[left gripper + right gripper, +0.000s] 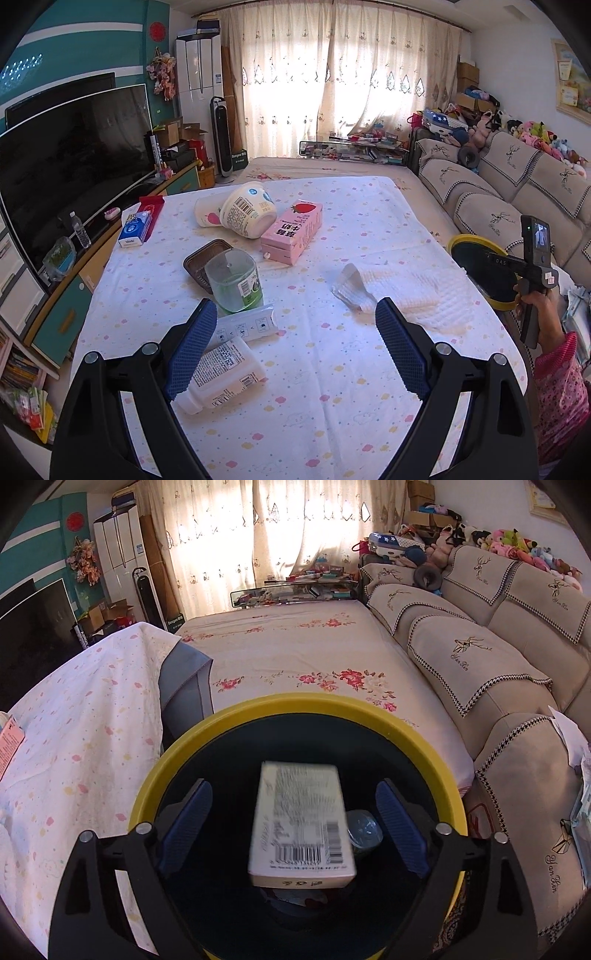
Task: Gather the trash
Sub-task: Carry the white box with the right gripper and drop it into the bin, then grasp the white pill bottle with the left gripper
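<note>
Trash lies on the table's white patterned cloth (332, 369): a white bottle (221, 373) on its side under my left finger, a flat white pack (247, 326), a clear green-labelled jar (234, 280), a brown tray (201, 262), a pink strawberry milk carton (291, 232), a tipped white tub (247, 210), a paper cup (205, 214), a blue-white carton (135, 230) and a crumpled tissue (399, 291). My left gripper (295, 332) is open above the cloth. My right gripper (293, 812) is open over the yellow-rimmed bin (258, 709); a blurred white box (301, 821) is between its fingers, touching neither.
The bin (476, 243) stands off the table's right edge, beside the sofa (517, 192). A TV (66, 158) on a cabinet runs along the left. A flowered bed cover (314, 657) lies beyond the bin. Other items lie inside the bin (364, 829).
</note>
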Tool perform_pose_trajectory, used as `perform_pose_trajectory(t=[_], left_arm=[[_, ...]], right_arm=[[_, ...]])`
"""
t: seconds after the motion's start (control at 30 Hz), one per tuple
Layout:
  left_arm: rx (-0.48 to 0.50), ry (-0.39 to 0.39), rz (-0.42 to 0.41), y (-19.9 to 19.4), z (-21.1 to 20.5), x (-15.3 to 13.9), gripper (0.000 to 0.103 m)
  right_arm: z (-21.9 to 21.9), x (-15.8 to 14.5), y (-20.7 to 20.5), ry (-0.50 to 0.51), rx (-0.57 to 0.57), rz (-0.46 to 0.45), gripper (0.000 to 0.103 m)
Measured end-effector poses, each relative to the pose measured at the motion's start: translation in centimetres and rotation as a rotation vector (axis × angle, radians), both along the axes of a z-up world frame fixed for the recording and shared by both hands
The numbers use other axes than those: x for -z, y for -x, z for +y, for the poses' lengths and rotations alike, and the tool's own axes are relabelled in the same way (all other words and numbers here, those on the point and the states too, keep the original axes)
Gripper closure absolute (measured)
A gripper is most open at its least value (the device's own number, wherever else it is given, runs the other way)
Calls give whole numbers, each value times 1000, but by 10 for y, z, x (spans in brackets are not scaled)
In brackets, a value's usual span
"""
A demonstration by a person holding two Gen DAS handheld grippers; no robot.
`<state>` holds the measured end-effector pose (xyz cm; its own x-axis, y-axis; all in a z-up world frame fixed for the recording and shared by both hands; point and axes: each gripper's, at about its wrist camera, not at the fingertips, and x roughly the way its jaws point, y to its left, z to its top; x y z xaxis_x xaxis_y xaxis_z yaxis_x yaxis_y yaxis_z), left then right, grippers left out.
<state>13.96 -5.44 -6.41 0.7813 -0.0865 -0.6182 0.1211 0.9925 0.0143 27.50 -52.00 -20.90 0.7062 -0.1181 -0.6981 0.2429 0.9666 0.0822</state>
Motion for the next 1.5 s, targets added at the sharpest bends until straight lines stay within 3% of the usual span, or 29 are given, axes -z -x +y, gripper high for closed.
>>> perform_pose_trajectory(t=[0.27,0.63,0.83,0.93,1.13,1.33,1.5], left_arm=[[-13,3,-3,2,7,3,17],[-68,-60,-12,7,65,16,15],[29,-63,79,-13,77,43,15],[16,-62,136,-20,76,59,15],[-60,31,166,-30,76,72,14],[56,-20,163,-36,64,75,13],[186,-5,236,-29,54,76,14]], right_arm=[[21,-19,25,30,-28,-44,15],[45,-30,41,22,-84,-59,14],[56,-31,37,24,-106,-53,14],[60,-31,36,26,-115,-52,14],[61,-29,32,21,-124,-44,14],[59,-27,30,17,-128,-41,14],[57,-23,29,8,-126,-32,14]])
